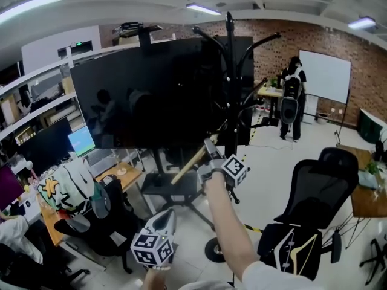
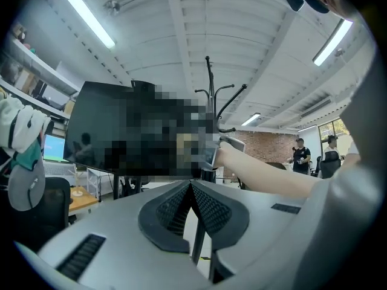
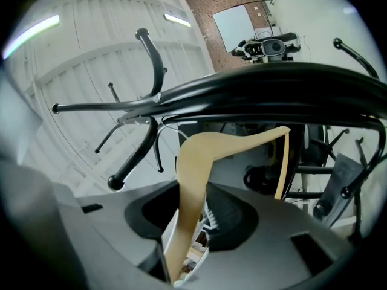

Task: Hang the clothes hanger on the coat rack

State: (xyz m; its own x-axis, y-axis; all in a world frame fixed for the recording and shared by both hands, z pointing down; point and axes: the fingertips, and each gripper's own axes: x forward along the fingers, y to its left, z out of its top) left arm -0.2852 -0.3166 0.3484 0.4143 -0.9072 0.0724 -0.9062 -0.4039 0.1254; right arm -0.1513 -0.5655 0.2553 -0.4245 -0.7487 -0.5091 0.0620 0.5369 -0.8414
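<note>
My right gripper [image 3: 193, 204] is shut on one arm of a pale wooden clothes hanger [image 3: 199, 162]. The hanger's metal hook [image 3: 140, 119] lies right by a curved arm of the black coat rack [image 3: 272, 92]; whether it rests on the arm I cannot tell. In the head view the right gripper [image 1: 210, 147] holds the hanger [image 1: 188, 164] slanting up against the rack's pole [image 1: 230, 71]. My left gripper [image 1: 166, 217] hangs lower and nearer to me, away from the rack. Its jaws [image 2: 191, 186] are shut with nothing between them.
A large dark screen on a stand [image 1: 151, 95] stands just left of the rack. A black office chair [image 1: 314, 204] is at the right, and desks with monitors and a chair draped with clothes [image 1: 66, 189] at the left. A person [image 1: 291, 98] stands by a whiteboard [image 1: 325, 74] far back.
</note>
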